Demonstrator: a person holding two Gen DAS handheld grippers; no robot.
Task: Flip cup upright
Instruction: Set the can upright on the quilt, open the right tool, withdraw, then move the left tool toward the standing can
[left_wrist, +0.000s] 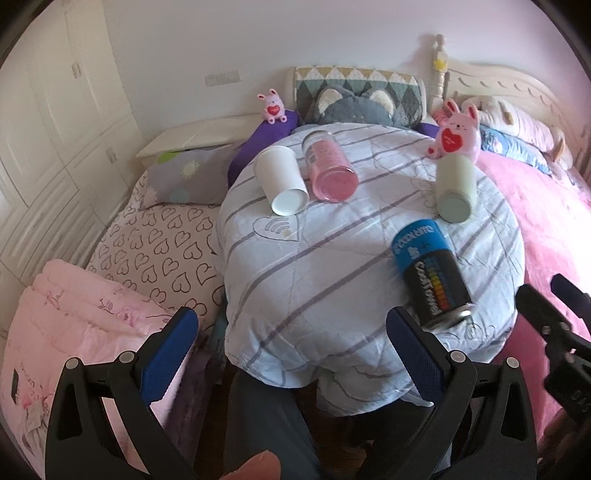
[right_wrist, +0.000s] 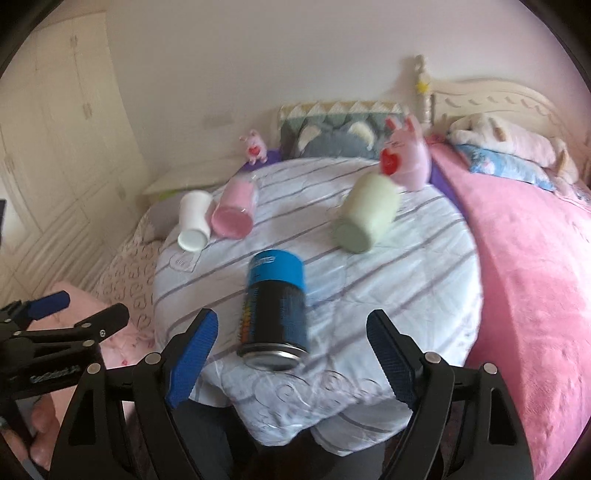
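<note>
Right wrist: cylindrical black-and-blue cup (right_wrist: 275, 310) sideways.

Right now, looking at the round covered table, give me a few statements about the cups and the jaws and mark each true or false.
1. All four cups lie on their sides. True.
2. The white cup lies beside the pink cup. True.
3. The right gripper is shut on the black and blue cup. False: its jaws stand open, cup between them.
4. The green cup stands upright. False: it lies down.
5. The left gripper is open. True.
</note>
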